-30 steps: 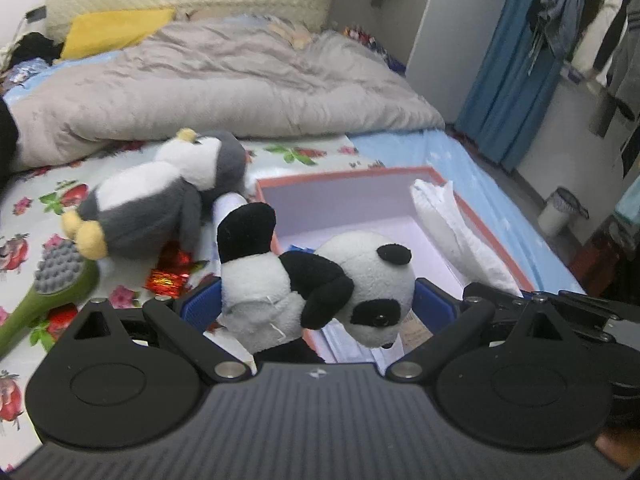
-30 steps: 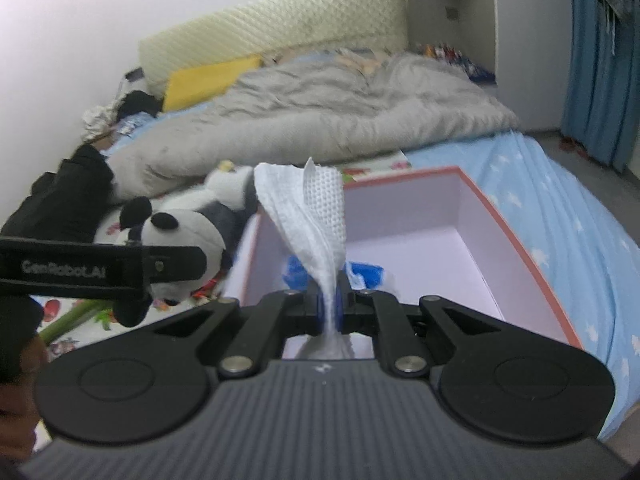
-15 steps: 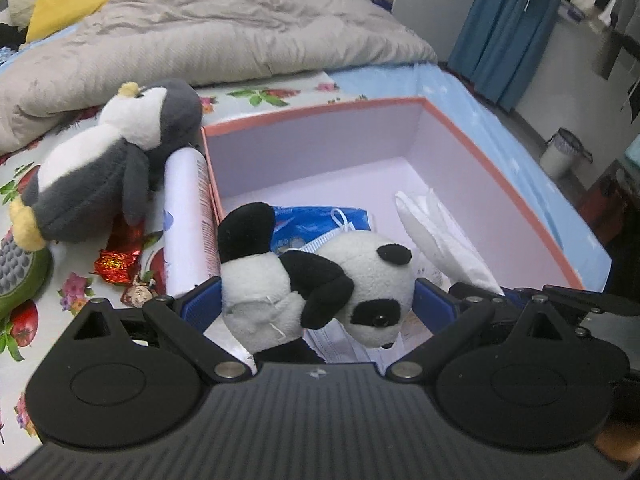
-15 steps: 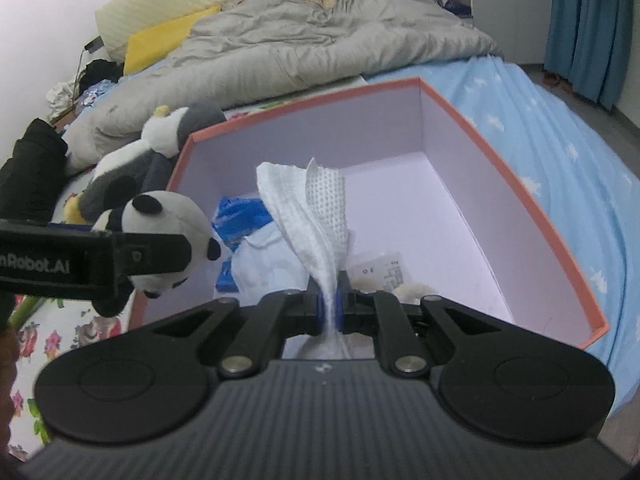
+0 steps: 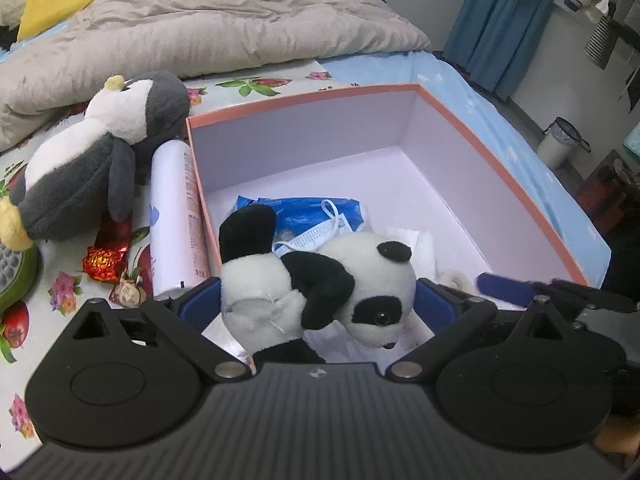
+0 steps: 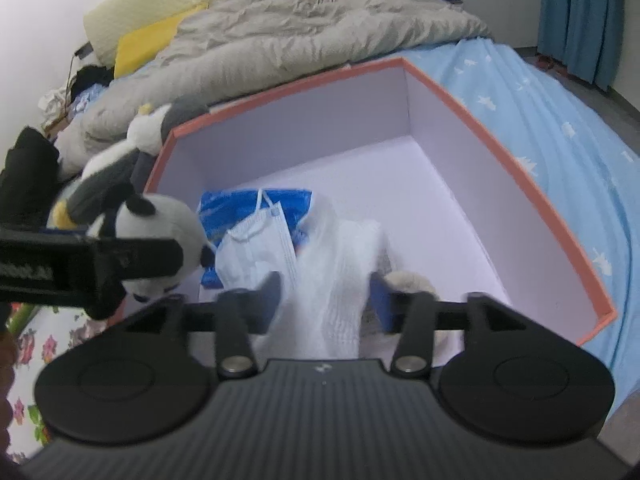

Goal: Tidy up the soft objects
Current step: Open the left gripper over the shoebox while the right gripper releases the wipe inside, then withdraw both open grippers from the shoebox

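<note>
A: Where is the small black-and-white plush panda [image 5: 320, 280] in relation to the left gripper [image 5: 318, 300]?

B: It sits between the two blue pads, and both pads press on its sides, so the left gripper is clamped on it. The panda lies sideways, with the head toward the right pad and one black leg pointing up. It hangs over the near left corner of the open cardboard box with salmon rim and pale lilac inside [image 5: 500, 152].

A: And the right gripper [image 6: 326, 296]?

B: Its jaws have just been opening and now stand about half wide. The white textured cloth [image 6: 340, 272] is between them, but the pads do not squeeze it; there is a gap on each side. The cloth looks blurred and hangs down into the box.

A: How does the cloth look?

B: It is thin, white, with a fine woven or mesh pattern, folded into a long loose strip.

A: What else is in the box?

B: A blue plastic packet [image 6: 256, 208] and a pale blue face mask with white ear loops [image 6: 256, 248] lie on the floor of the box near its left wall. A small cream fluffy thing [image 6: 408, 282] is just beside the right pad; I cannot tell what it is.

A: And outside the box?

B: A grey-and-white plush penguin with yellow beak [image 5: 92, 152] lies on the flowered sheet left of the box, and a white cylindrical bottle [image 5: 176, 216] lies along the left wall of the box.
</note>
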Available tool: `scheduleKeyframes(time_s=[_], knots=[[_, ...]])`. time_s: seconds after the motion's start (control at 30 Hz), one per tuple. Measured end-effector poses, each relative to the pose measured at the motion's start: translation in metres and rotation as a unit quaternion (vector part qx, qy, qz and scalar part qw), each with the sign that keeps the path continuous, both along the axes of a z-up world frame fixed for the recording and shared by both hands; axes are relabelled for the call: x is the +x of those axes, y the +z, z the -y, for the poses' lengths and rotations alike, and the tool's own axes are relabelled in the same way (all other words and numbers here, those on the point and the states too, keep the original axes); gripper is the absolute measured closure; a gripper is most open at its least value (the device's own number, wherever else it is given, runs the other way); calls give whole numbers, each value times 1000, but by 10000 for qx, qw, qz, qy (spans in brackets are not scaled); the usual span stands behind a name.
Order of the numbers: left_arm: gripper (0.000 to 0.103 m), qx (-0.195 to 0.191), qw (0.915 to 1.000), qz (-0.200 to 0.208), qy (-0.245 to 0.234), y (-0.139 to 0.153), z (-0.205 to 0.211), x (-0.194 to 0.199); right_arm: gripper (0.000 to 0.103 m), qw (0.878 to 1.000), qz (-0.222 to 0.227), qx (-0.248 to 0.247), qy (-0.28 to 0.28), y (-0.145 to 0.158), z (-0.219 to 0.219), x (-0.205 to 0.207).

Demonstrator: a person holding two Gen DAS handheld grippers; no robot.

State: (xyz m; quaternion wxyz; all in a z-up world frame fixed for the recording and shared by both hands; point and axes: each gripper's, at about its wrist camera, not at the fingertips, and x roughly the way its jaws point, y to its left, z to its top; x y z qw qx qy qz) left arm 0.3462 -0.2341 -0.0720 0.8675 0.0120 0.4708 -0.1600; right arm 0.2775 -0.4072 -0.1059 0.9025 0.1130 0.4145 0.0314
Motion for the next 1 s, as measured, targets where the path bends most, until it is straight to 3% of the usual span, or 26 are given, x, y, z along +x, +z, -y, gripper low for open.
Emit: scheduleKeyframes(time_s=[0.63,1.0], knots=[[0,-650,9922,1028,-289,83,-24,-87,46,9960,832,67,-308,70,-2,-73],[0,-810,9873,1343,-254,104,-59,-157,46,9931,1152,-11,-230,94,-24,-124]])
